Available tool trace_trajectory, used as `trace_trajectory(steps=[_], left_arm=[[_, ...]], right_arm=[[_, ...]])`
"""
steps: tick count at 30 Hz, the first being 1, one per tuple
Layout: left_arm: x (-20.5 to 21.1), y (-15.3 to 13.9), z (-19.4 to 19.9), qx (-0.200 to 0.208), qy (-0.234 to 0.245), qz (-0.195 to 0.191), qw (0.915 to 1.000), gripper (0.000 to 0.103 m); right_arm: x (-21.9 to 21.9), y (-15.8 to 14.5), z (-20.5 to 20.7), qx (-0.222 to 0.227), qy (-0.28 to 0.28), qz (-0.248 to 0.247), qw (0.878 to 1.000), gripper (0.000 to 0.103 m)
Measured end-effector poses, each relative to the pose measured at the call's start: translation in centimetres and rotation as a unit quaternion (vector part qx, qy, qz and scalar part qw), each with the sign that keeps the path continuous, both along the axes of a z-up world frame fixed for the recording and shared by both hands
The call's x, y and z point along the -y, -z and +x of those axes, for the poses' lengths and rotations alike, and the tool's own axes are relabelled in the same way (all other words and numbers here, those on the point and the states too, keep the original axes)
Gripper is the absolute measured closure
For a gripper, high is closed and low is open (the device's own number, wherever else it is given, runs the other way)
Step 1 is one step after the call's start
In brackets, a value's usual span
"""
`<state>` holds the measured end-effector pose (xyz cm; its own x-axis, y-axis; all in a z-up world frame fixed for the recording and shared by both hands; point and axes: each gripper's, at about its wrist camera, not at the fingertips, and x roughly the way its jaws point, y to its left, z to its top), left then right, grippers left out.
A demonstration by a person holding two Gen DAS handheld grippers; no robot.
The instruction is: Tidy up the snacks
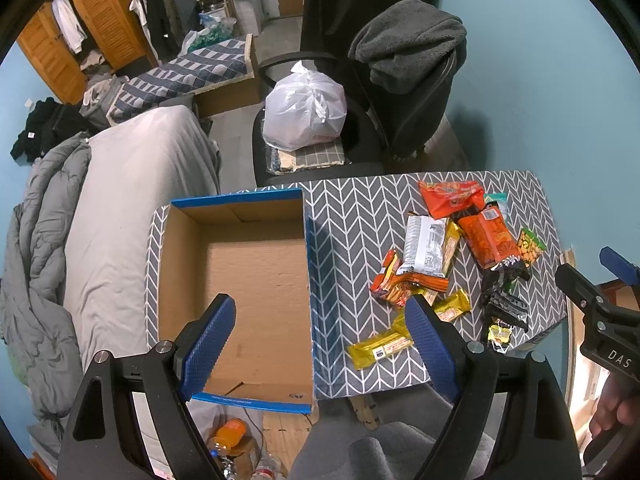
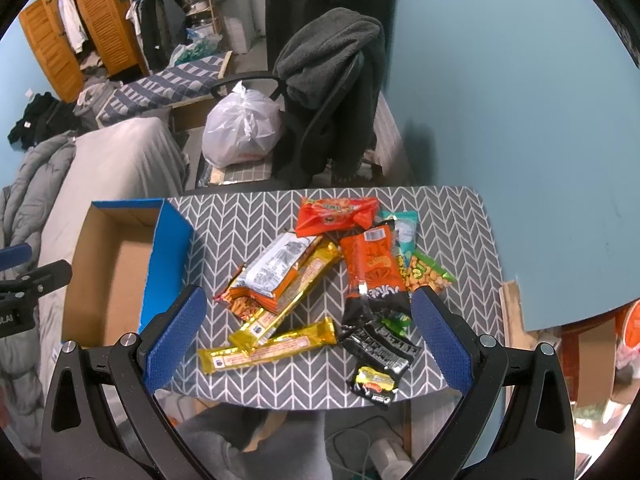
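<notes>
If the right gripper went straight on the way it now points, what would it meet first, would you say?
Most likely the snack pile: the open right gripper points at the gold bars, lying nearest on the table, between its fingers. Depth is hard to judge through the fisheye.

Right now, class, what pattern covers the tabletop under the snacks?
A grey and white chevron (herringbone) pattern on the tabletop, clearest in the right wrist view.

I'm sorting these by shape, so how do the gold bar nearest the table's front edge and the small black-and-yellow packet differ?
The gold bar is long, slim and lies flat; the black-and-yellow packet is short, squarish and crumpled. The bar sits beside the other gold bars, the packet at the pile's right end, partly under a black wrapper. Both have shiny wrappers and lie on the table.
</notes>
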<state>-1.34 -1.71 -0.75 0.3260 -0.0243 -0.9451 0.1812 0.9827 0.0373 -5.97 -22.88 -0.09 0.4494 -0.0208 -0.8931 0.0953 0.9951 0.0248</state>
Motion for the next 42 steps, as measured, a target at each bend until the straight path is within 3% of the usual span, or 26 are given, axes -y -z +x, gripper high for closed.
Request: trace_trajectory(steps=[32, 42], left_arm=[[0.8, 1.1, 2.3, -0.017, 0.012, -0.002, 0.9998, 0.015], [2.9, 3.1, 4.0, -0.039, 0.045, -0.007, 0.9982, 0.015]], right_arm=[[-0.2, 1.1, 1.1, -0.012, -0.002, -0.001, 1.0, 0.003], [4.6, 1.9, 1.5, -0.014, 0.008, -0.002, 1.0, 0.003]])
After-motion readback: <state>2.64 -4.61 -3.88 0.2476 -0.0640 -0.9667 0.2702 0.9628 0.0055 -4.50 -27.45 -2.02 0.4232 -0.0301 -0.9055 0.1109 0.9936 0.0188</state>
